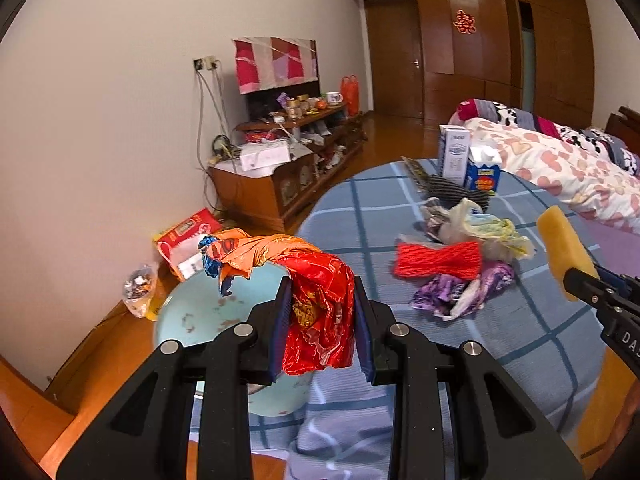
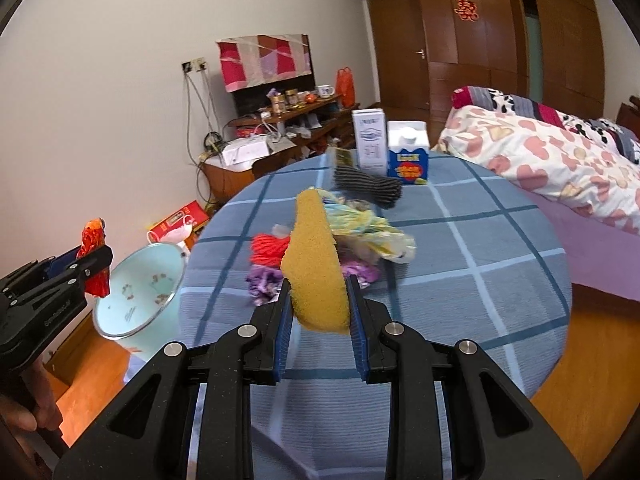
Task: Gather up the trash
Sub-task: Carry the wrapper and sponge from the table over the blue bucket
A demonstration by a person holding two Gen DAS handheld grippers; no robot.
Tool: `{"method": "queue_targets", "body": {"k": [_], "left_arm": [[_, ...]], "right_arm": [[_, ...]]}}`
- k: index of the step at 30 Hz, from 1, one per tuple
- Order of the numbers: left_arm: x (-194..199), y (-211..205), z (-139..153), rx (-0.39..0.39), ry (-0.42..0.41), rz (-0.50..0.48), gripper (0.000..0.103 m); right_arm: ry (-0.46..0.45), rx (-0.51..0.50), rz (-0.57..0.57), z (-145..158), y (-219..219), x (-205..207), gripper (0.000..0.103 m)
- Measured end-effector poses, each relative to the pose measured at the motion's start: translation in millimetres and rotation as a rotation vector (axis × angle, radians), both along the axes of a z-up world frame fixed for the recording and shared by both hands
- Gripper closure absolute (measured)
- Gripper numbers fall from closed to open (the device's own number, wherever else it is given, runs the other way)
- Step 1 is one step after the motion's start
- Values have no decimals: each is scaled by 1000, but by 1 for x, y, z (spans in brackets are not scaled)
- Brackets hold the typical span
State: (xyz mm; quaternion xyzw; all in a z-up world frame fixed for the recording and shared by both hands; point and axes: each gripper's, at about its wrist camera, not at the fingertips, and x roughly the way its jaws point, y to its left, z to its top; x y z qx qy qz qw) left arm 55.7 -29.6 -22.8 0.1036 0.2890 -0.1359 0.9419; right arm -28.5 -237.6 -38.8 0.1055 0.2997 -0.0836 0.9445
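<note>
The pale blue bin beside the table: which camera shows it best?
The right wrist view: the bin shows its whole open rim and inside, off the table's edge. In the left wrist view the left gripper and its red wrapper cover much of it.

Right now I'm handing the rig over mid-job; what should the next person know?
Left gripper: shut on red-orange wrapper, held above the light blue bin beside the table.
Right gripper: shut on yellow sponge, over the table.
Done: both pieces lifted.
Left: release each into the bin, then clear the pile: red yarn, purple wrapper, crumpled plastic bag. Two cartons stand at the far edge.
</note>
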Motion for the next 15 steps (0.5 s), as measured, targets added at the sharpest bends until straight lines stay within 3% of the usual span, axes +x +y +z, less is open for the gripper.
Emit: {"method": "queue_targets", "body": {"k": [15], "left_arm": [[10,40,-2,4,4,96,74]], "right_arm": [[3,-20,108,5,47,24,76]]}}
